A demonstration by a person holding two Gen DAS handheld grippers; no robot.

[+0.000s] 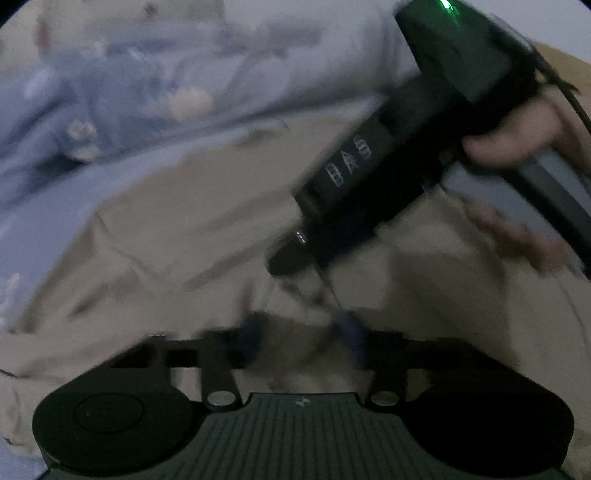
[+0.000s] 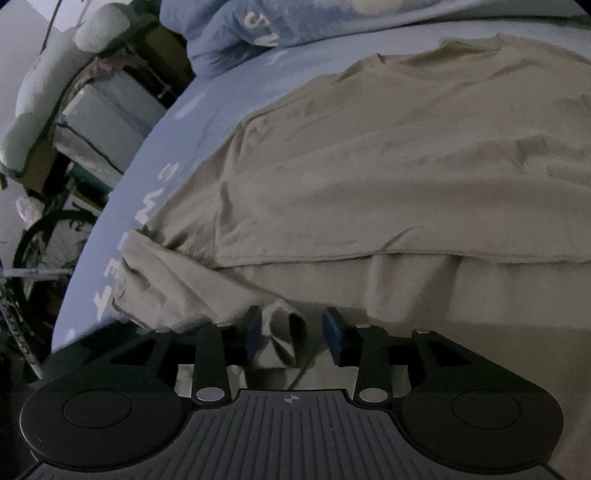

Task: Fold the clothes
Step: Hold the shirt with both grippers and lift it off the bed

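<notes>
Between the right jaws: a bunched fold of the beige garment (image 2: 369, 166) sits inside the right gripper (image 2: 291, 328); pads stand apart from it, so released, probably set to pinch.
Left gripper (image 1: 299, 332): blurred; grip state cannot be told.
Garment position: spread flat, centre frame, hem doubled for folding.
Surface: blue bedsheet (image 2: 155, 155), lettered.
Room: cluttered shelving (image 2: 92, 110), upper left.

Right wrist view: shirt (image 2: 388, 166) spread on the bed (image 2: 155, 177), filling centre and right of frame. Pillow (image 2: 236, 33) behind it, top centre. Storage boxes (image 2: 107, 125) and bicycle wheel (image 2: 48, 240) beside the bed, far left. A bunched fold of shirt sits between the jaws, bottom centre.
</notes>
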